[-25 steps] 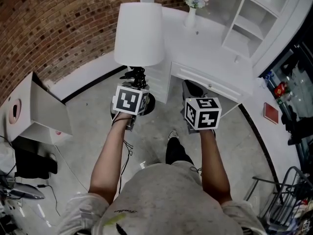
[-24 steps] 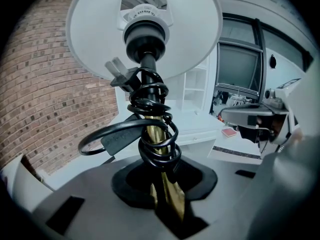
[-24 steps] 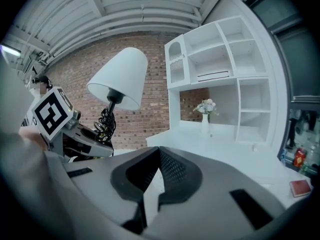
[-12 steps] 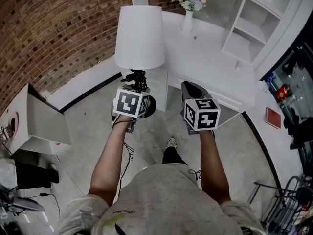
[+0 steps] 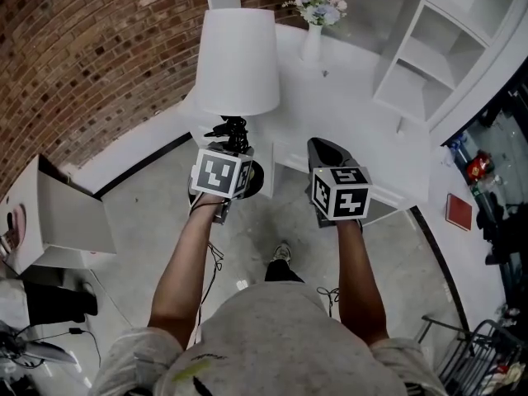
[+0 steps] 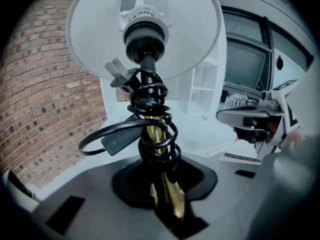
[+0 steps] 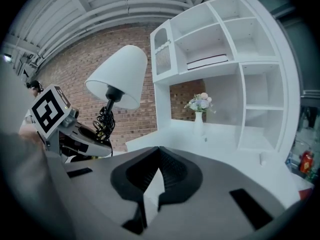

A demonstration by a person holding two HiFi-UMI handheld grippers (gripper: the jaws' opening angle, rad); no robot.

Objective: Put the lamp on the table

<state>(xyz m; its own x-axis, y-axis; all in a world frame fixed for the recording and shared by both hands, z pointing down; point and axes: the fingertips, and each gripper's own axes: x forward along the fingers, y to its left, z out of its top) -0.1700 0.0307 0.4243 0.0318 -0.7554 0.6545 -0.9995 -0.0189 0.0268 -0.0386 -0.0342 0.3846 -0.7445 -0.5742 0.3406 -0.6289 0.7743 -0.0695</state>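
A box stands on the floor at far left; its contents cannot be made out. The lamp has a white conical shade, a brass stem wound with black cord and a round black base. It hangs above the floor just beside the white table. The left gripper pinches the brass stem. The right gripper is empty, jaws pressed together. A white vase on the table holds flowers.

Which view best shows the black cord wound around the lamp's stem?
The left gripper view: the cord fills the centre, its coils round the brass stem clear. The head view shows only a small dark bundle under the shade; the right gripper view shows it small, at left.
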